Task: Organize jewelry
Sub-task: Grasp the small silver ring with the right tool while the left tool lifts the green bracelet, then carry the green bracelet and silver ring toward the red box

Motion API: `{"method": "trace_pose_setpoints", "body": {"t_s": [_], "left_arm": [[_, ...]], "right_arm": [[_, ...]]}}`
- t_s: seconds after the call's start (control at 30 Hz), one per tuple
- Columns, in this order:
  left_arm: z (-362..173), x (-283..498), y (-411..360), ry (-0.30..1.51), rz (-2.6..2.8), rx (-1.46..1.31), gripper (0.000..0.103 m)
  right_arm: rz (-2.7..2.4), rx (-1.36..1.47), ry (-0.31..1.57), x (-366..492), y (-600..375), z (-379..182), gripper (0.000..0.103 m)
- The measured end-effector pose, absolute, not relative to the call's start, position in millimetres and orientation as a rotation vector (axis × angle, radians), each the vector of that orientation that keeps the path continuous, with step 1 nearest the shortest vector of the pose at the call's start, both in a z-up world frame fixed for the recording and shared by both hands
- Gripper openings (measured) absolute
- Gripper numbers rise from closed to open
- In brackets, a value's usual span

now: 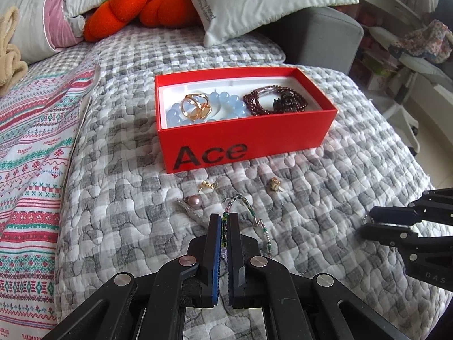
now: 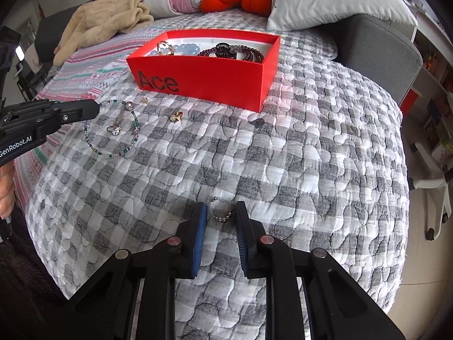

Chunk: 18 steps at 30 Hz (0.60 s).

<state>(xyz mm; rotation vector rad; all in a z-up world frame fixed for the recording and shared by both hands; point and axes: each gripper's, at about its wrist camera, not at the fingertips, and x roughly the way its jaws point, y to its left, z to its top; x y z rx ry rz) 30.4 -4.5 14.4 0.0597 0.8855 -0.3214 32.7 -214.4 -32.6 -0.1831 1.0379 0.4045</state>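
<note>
A red "Ace" box (image 1: 249,138) (image 2: 209,80) sits on the checked quilt and holds a blue bead bracelet (image 1: 226,104), a gold ring (image 1: 195,107) and a dark red bead bracelet (image 1: 274,102). My left gripper (image 1: 225,218) (image 2: 96,109) is shut on a thin green-and-purple beaded necklace (image 1: 240,199) (image 2: 113,153) that lies on the quilt. Two gold earrings (image 1: 209,184) (image 1: 274,184), a pink pearl piece (image 1: 191,200) and a silver charm (image 2: 115,129) lie near it. My right gripper (image 2: 219,212) (image 1: 365,222) is open around a small silver beaded ring (image 2: 220,212) on the quilt.
Pillows (image 1: 254,2), an orange plush (image 1: 147,5) and a beige plush (image 2: 104,19) lie at the bed's far end. A striped blanket (image 1: 31,147) covers the left side. A grey armrest (image 2: 376,53) and a white chair base (image 2: 433,192) are to the right, past the bed's edge.
</note>
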Motion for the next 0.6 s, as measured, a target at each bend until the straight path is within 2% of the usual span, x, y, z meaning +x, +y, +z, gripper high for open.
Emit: {"method": "trace_pose_setpoints", "body": {"t_s": [0.13,0.6], "left_arm": [[17.2,31.4,-4.3,0.878,-0.317,0.052,0.000],[38.9,36.6,2.1,0.822,-0.310,0.000,0.000]], "right_arm": [[0.405,-0.191,1.037,30.8,-211.7,-32.1,0.018],[0.410,-0.166,1.020,39.6,-209.2,-19.4,0.017]]}}
